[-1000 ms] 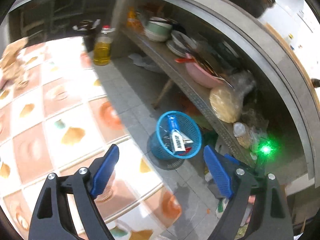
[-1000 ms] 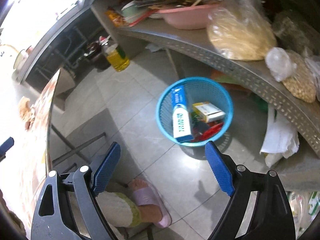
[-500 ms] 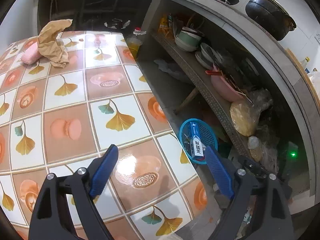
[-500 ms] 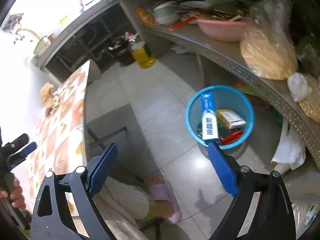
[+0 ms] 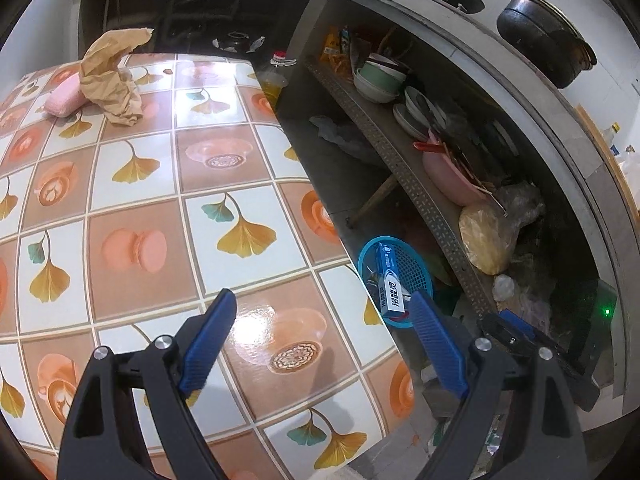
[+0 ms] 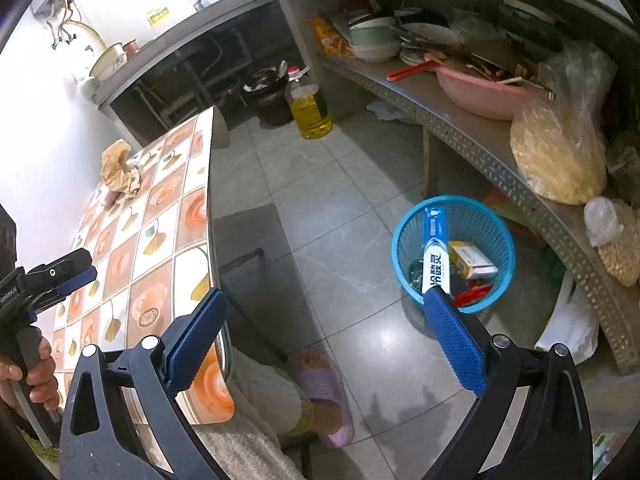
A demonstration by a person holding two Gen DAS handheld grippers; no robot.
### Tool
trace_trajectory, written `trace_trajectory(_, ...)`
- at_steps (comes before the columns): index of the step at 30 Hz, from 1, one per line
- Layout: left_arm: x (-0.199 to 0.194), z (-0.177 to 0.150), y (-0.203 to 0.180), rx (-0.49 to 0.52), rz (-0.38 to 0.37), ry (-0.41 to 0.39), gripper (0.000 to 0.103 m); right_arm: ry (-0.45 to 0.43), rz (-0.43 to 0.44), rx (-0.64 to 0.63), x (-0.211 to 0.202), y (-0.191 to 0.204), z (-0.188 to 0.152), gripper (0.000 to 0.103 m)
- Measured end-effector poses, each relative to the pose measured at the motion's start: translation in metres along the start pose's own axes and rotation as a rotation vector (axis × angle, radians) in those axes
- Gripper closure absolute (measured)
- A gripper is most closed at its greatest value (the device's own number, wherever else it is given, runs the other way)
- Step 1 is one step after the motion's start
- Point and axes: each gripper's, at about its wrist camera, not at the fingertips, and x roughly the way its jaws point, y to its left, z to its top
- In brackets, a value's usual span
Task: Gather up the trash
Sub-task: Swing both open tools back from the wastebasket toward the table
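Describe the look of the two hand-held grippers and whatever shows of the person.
Both the left hand-held gripper and the right hand-held gripper have black frames with triangular cut-outs, silver bolts and textured blue finger pads. The left one's body carries white lettering, and a bare hand grips its handle. No cables show.

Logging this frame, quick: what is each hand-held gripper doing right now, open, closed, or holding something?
Left hand-held gripper: open, holding nothing, above the patterned table.
Right hand-held gripper: open, holding nothing, over the floor near the blue basket.
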Motion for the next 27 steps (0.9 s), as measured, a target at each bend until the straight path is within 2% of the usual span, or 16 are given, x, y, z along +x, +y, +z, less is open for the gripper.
trace_trajectory(17, 0.001, -0.002, 0.005, -0.02, -0.005, 0.008, 0.017, -0.068, -0.167, -0.073, -0.018, 0.019, 0.003, 0.008)
trace_trajectory(27, 0.0, -0.002, 0.005, -0.022, -0.007, 0.009, 0.017, -0.161, -0.28, -0.151, -0.03, 0.029, 0.001, 0.008)
